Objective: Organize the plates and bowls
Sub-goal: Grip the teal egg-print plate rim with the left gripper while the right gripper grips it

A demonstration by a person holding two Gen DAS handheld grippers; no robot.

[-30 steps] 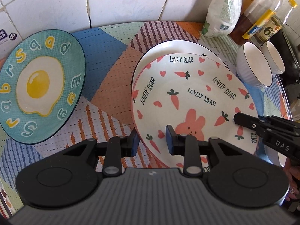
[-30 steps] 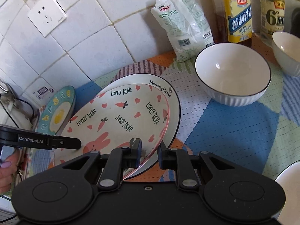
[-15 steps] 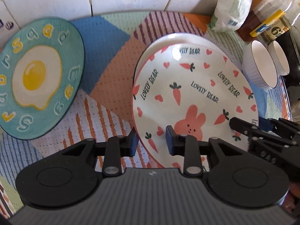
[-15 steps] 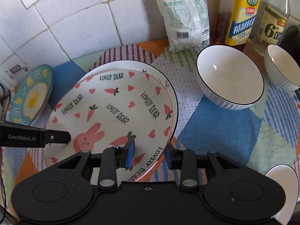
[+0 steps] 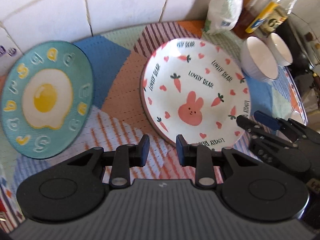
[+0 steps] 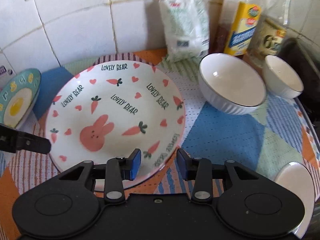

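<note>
Fingers of the left gripper (image 5: pixel 162 150) stand apart with nothing between them, hovering over the patchwork tablecloth (image 5: pixel 124 84) just off the near rim of the bunny plate (image 5: pixel 195 94). From the left wrist view, that plate, printed with carrots, hearts and "LOVELY BEAR", lies flat mid-table; the teal fried-egg plate (image 5: pixel 47 98) lies well apart toward the left edge. 2 white bowls (image 5: pixel 260 64) sit near the far right edge, just beside each other, with a white packet (image 5: pixel 224 10) and bottles (image 5: pixel 266 10) against the tiled wall behind. Reaching in from the right, the right gripper (image 5: pixel 254 120) has its fingertips at the plate's right rim. From the right wrist view, the right gripper (image 6: pixel 159 163) also holds its blue-padded fingers spread, the left pad over the bunny plate's (image 6: pixel 114 118) near rim, the other over cloth. At the plate's left rim sits one left gripper fingertip (image 6: pixel 40 145). Another white dish (image 6: pixel 294 182) lies at the near right edge.
</note>
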